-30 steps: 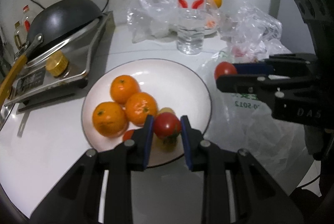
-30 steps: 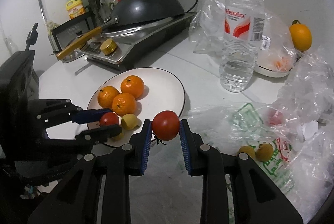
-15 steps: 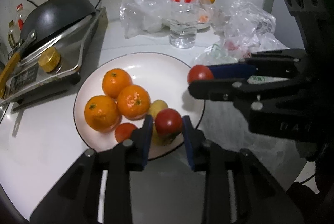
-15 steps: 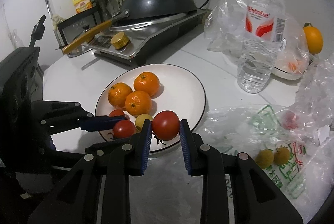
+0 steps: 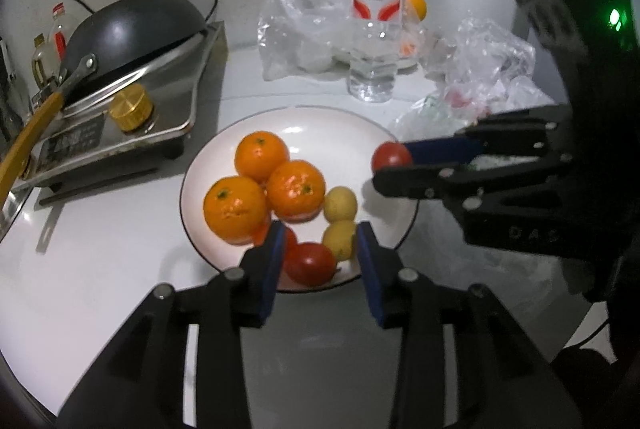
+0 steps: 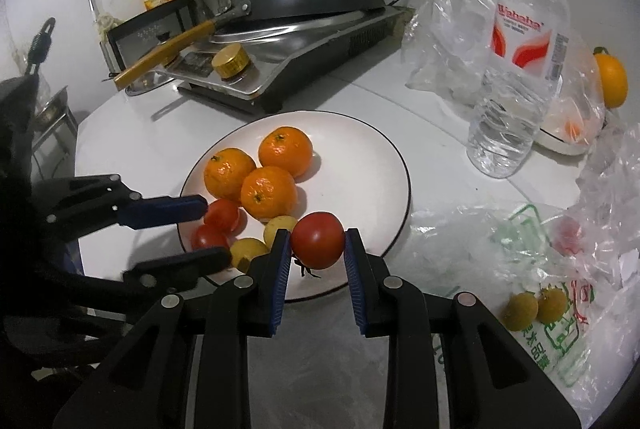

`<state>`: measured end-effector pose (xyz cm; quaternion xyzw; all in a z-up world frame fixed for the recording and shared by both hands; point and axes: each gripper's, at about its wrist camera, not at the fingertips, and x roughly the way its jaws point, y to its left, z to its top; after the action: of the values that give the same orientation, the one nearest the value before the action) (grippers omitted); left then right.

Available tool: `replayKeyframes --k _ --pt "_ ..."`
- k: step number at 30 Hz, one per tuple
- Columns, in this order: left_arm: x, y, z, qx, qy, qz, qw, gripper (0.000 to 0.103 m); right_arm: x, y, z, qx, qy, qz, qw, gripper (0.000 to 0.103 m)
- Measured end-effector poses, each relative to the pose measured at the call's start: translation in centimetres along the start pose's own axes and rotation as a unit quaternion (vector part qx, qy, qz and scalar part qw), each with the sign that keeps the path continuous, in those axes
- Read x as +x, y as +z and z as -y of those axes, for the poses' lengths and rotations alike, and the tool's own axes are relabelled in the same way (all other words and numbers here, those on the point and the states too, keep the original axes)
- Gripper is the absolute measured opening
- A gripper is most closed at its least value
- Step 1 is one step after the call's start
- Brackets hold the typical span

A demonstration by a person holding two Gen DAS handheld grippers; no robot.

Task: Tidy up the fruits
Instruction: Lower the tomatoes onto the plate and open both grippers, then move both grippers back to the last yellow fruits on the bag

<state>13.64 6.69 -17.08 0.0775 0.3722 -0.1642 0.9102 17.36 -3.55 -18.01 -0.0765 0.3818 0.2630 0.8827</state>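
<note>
A white plate point(image 5: 304, 109) point(image 6: 360, 133) holds three oranges point(image 5: 260, 155), two small yellow fruits point(image 5: 340, 203) and two tomatoes. One tomato point(image 5: 310, 263) lies on the plate's near edge between the fingers of my left gripper point(image 5: 320, 227) point(image 6: 214, 233). Its jaws are opening and the pads stand clear of the tomato. My right gripper point(image 6: 317, 235) point(image 5: 390, 165) is shut on another red tomato point(image 6: 317, 245) point(image 5: 391, 157), held just above the plate's right rim.
A stove with a black wok point(image 5: 132, 25) stands left of the plate. Behind it are a water bottle point(image 6: 516, 69), clear plastic bags point(image 5: 304, 9) and an orange point(image 6: 610, 79). A printed bag with two small fruits point(image 6: 520, 309) lies to the right.
My left jaws have spread and let the tomato go onto the plate. The right gripper has carried its tomato leftward over the plate's rim.
</note>
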Motion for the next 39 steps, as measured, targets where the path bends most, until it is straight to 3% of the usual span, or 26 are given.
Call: replayKeyframes --k 15,21,39 --pt "-1.0 -0.3 -1.6 -0.016 0.024 0.007 0.9995 0.038 1.1 0.1 -0.1 -0.001 0.001 -0.017 1.0 0.029" --pt "-0.1 -0.4 -1.5 -0.023 0.01 0.0 0.9997 0.038 1.7 -0.1 -0.3 -0.001 0.004 -0.026 1.0 0.029" --pt "-1.2 1.4 1.1 0.005 0.018 0.025 0.9995 0.038 -2.3 -0.9 1.4 0.015 -0.013 0.011 1.0 0.029"
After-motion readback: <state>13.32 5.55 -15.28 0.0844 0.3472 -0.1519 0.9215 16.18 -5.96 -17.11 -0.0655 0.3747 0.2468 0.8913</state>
